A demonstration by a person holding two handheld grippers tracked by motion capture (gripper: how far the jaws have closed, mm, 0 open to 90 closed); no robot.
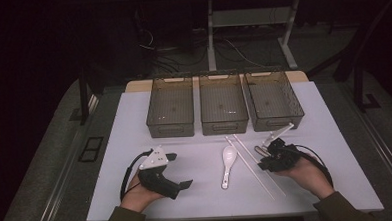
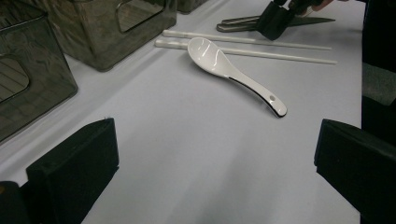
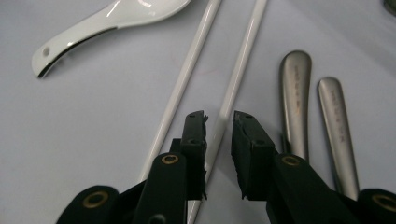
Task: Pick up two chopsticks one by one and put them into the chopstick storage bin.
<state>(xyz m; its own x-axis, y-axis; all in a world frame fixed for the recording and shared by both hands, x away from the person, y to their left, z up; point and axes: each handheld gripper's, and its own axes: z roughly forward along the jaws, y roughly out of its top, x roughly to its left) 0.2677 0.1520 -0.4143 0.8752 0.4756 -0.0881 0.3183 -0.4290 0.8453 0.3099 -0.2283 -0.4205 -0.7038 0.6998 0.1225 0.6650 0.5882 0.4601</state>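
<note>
White chopstick (image 3: 233,84) sits between the narrow right gripper (image 3: 219,122); left gripper (image 2: 215,154) wide; handle engraving unreadable.

Left hand (image 1: 142,193) holds the left gripper (image 1: 182,170) low over the table's near left, pointing right, jaws spread wide apart. Right hand (image 1: 307,171) holds the right gripper (image 3: 219,122) at the near right, angled toward the far left and tipped downward, jaws drawn close with a narrow gap between them. Both forearms enter from the near edge, sleeved.
</note>
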